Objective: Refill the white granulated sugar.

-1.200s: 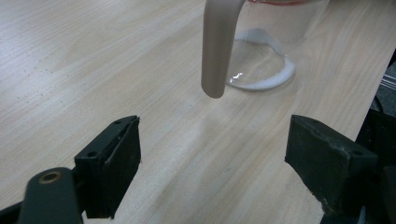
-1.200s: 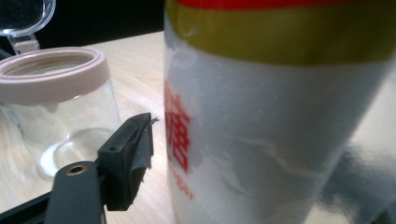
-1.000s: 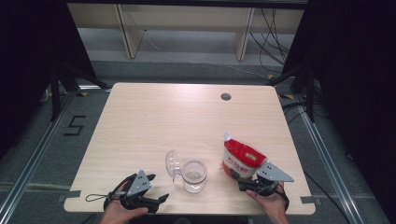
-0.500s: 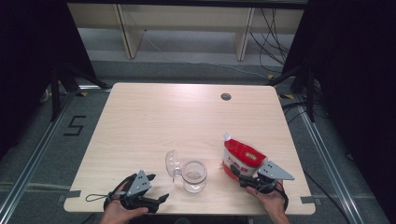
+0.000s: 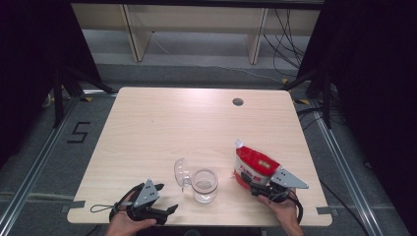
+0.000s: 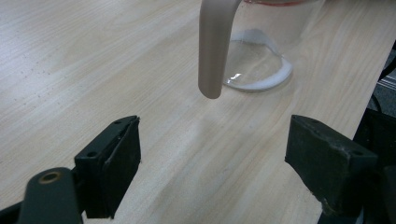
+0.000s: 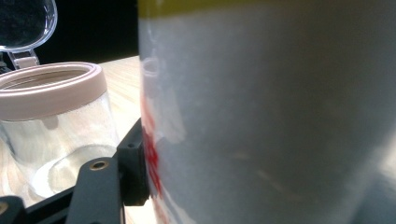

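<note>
1. the red and white bag [image 5: 254,166] stands upright on the table [image 5: 196,123], right in front of the right tongs [image 5: 253,183]. in the right gripper view its pale side [image 7: 261,116] sits hard against the left jaw, and the jaws have just been closing around its lower part. i take it as clamped, though the far jaw is hidden behind the bag.
2. the bag looks soft, so i would squeeze only until the sides stop giving. more than that could crumple it and push the contents toward the top.
3. the grip is low on the bag. i judge it may lean when lifted, so raise it slowly and keep it upright until it clears the table.
4. the open jar [image 5: 204,185] sits just left of the right tongs, close beside the bag, with its clear lid [image 5: 181,172] flipped up on the far-left side. the likely aim is pouring into it, so swing the bag over the pink rim [image 7: 51,88] from the side away from the lid.
5. the left tongs [image 5: 164,212] rest near the table's front edge, jaws wide apart and holding nothing, the jar just ahead of them [image 6: 254,56]. they could steady the jar before any tipping, since a light jar may slide.
</note>
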{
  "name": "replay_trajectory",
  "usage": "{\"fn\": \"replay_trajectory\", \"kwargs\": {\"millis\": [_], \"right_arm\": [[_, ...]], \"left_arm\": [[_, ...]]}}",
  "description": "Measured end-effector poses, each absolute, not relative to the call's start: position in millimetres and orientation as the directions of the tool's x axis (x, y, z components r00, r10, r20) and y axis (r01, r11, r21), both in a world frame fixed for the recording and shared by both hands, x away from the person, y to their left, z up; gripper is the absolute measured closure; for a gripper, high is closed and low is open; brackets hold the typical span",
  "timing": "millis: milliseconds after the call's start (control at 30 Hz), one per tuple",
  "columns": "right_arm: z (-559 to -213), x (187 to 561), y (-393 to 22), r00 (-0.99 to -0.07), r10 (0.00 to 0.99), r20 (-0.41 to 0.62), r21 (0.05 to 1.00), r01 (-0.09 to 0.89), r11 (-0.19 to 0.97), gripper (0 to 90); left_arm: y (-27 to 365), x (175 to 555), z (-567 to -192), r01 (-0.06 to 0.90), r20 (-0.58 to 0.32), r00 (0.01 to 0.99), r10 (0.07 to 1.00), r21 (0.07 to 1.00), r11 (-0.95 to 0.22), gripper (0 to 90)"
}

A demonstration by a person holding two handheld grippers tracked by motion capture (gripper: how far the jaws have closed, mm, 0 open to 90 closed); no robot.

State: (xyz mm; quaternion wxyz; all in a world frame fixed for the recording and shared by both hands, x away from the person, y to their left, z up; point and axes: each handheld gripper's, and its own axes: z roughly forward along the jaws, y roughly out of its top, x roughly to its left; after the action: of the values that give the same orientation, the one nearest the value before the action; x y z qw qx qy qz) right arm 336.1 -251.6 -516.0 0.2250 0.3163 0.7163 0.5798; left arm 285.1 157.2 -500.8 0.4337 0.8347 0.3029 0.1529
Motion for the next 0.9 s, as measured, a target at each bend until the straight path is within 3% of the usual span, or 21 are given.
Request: {"fn": "replay_trajectory", "kwargs": {"millis": [200,300,733,800,900], "right_arm": [[-516.9,336.5,-250.1,-0.708,0.703,0.067,0.976,0.194,0.102,38.6],[-517.5,339.6,-249.7,-0.722,0.692,0.019,0.980,0.150,0.131,42.3],[-514.0,336.4,-247.7,-0.703,0.711,0.013,0.974,0.170,0.151,45.9],[-512.8,333.9,-245.0,-0.705,0.707,0.049,0.974,0.192,0.123,46.2],[-511.1,335.5,-245.6,-0.709,0.706,0.016,0.972,0.176,0.154,46.7]], "left_arm": [[157.6,285.3,-500.1,0.376,-0.012,0.775,0.632,0.812,-0.446,17.8],[157.9,284.7,-499.3,0.377,-0.011,0.779,0.627,0.808,-0.454,17.8],[158.9,285.2,-499.9,0.374,-0.004,0.773,0.634,0.811,-0.451,17.8],[159.0,285.3,-500.0,0.372,-0.003,0.772,0.635,0.812,-0.450,17.8],[159.5,286.3,-500.0,0.365,0.004,0.763,0.646,0.822,-0.437,18.2]]}}
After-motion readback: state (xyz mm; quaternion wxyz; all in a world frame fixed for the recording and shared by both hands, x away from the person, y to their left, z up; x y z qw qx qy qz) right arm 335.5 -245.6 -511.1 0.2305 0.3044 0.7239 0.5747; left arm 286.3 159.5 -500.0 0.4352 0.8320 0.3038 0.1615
